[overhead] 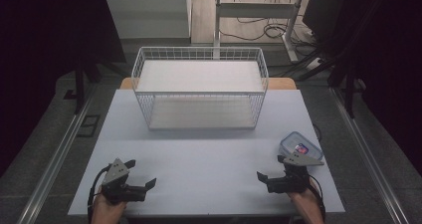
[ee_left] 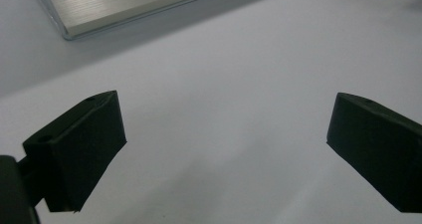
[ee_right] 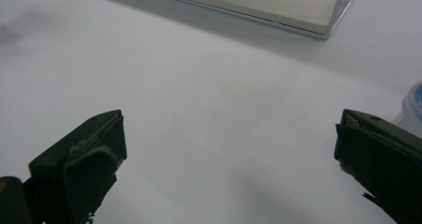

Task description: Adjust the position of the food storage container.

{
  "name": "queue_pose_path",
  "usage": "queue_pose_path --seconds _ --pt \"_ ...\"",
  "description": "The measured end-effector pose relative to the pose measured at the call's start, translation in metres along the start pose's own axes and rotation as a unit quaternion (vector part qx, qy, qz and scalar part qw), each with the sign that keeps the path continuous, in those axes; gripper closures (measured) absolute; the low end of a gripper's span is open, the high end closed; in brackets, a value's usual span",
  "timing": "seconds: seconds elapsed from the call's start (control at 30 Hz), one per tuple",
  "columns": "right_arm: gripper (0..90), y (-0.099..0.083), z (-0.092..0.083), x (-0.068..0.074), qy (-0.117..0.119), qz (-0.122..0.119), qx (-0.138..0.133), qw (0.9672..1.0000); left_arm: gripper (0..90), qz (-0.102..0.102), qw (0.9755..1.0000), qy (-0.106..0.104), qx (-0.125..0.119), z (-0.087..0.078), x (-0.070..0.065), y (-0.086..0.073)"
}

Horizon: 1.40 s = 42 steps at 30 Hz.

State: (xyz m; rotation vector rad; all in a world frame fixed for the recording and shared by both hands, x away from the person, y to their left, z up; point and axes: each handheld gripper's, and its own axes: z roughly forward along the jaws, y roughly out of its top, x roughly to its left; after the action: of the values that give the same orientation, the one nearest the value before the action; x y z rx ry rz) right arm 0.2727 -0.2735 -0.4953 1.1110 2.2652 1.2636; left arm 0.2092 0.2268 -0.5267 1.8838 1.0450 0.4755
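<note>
Near left of the white table (overhead: 199,154): left gripper (overhead: 142,174) in the person's left hand (overhead: 107,206), low over bare tabletop, jaws spread wide with nothing between, pointing right toward the table's middle. From the left gripper view, left gripper (ee_left: 224,129) over plain white surface, with a pale metal-edged board corner (ee_left: 124,5) lying far ahead.

At the middle, toward the far side: white wire basket (overhead: 199,87), upright, a pale board as its floor, nothing visible inside. Well apart from both grippers.

Near right: right gripper (overhead: 268,171) in the right hand (overhead: 306,204), jaws likewise standing wide apart, holding nothing, aimed left toward the centre. From the right gripper view, right gripper (ee_right: 229,134) over bare table, basket floor's edge (ee_right: 278,5) far off, and a curved bluish rim (ee_right: 412,107) at the right border.

Just behind the right gripper, close to the table's right edge: small clear plastic container (overhead: 299,145) with a blue-rimmed snap lid, something small and coloured inside, contents too small to make out. Nearest thing to either gripper, so probably the piece to be moved.

Likely light and rigid, with smooth, somewhat slippery walls; lid edge probably the firmest part. Best taken across the short sides, just under the lid rim, jaws square to the walls, with moderate squeeze to avoid flexing thin plastic or popping the lid.
</note>
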Motion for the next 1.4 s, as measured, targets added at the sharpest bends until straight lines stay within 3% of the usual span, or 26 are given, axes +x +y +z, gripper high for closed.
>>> queue_pose_path --seconds 0.07,0.1,0.23,0.4,0.6,0.63,0.73,0.83,0.9,0.93,0.97,1.0,1.1,1.13,1.17,1.2,1.23,1.27,1.3,1.33,1.4 --pt "0.4 -0.001 0.002 0.0 -0.008 0.003 0.002 1.0 1.0 0.002 1.0 -0.002 0.004 0.001 -0.001 0.0" --pt "0.5 -0.001 0.005 0.001 -0.027 -0.008 0.007 0.9996 0.9 0.002 1.0 -0.002 0.006 0.002 -0.001 0.0" --pt "0.0 -0.001 0.008 0.007 -0.024 -0.02 0.016 0.9994 0.9 -0.008 0.9999 -0.009 0.01 0.004 0.001 -0.001" --pt "0.0 0.001 0.01 0.006 -0.013 0.022 0.033 0.9991 0.9 -0.009 0.9998 -0.013 0.008 0.003 0.001 -0.001" --pt "0.2 0.006 0.006 0.002 -0.011 0.029 0.041 0.9987 0.9 -0.001 0.9997 -0.021 0.013 0.006 -0.002 -0.001" --pt "1.8 0.007 0.004 0.001 -0.02 0.029 0.037 0.9987 0.9 -0.001 0.9996 -0.023 0.014 0.006 -0.002 -0.001" --pt "11.7 0.012 -0.003 -0.005 -0.042 0.029 0.028 0.9983 0.9 0.003 0.9996 -0.025 0.015 0.007 -0.003 -0.001" --pt "31.0 0.014 -0.011 -0.014 -0.052 0.024 0.027 0.998 1.0 0.002 0.9996 -0.025 0.014 0.007 -0.003 -0.001" --pt "46.5 0.014 -0.018 -0.03 -0.055 0.042 0.026 0.9973 1.0 0.001 0.9996 -0.027 0.012 0.007 -0.003 -0.001" --pt "46.5 0.014 -0.018 -0.03 -0.055 0.042 0.026 0.9973 1.0 0.001 0.9996 -0.027 0.012 0.007 -0.003 -0.001" --pt "55.2 0.013 -0.024 -0.04 -0.067 0.044 0.026 0.9964 1.0 0.0 0.9996 -0.027 0.012 0.007 -0.003 -0.001" --pt "55.2 0.013 -0.024 -0.04 -0.067 0.044 0.026 0.9964 1.0 0.0 0.9996 -0.027 0.012 0.007 -0.003 -0.001" --pt "67.8 0.012 -0.034 -0.055 -0.086 0.045 0.018 0.9951 1.1 -0.001 0.9995 -0.029 0.013 0.008 -0.003 -0.001" --pt "71.5 0.011 -0.037 -0.059 -0.096 0.049 0.015 0.9941 1.0 0.0 0.9995 -0.029 0.013 0.008 -0.003 -0.001" --pt "78.5 0.01 -0.043 -0.068 -0.122 0.061 0.011 0.9906 1.1 0.0 0.9995 -0.03 0.014 0.008 -0.003 -0.001" --pt "78.5 0.01 -0.043 -0.068 -0.122 0.061 0.011 0.9906 1.1 0.0 0.9995 -0.03 0.014 0.008 -0.003 -0.001" --pt "84.9 0.008 -0.05 -0.078 -0.138 0.076 0.002 0.9875 1.2 0.001 0.9994 -0.032 0.015 0.009 -0.003 -0.001" --pt "84.9 0.008 -0.05 -0.078 -0.138 0.076 0.002 0.9875 1.3 0.001 0.9994 -0.032 0.015 0.009 -0.003 -0.001" --pt "89.0 0.006 -0.056 -0.088 -0.159 0.087 -0.004 0.9835 1.3 0.002 0.9993 -0.033 0.016 0.009 -0.004 -0.001" --pt "89.0 0.006 -0.056 -0.088 -0.159 0.087 -0.004 0.9835 1.3 0.002 0.9993 -0.033 0.016 0.009 -0.004 -0.001" --pt "89.4 0.003 -0.062 -0.097 -0.177 0.099 -0.008 0.9792 1.4 0.003 0.9993 -0.034 0.018 0.01 -0.004 -0.001"
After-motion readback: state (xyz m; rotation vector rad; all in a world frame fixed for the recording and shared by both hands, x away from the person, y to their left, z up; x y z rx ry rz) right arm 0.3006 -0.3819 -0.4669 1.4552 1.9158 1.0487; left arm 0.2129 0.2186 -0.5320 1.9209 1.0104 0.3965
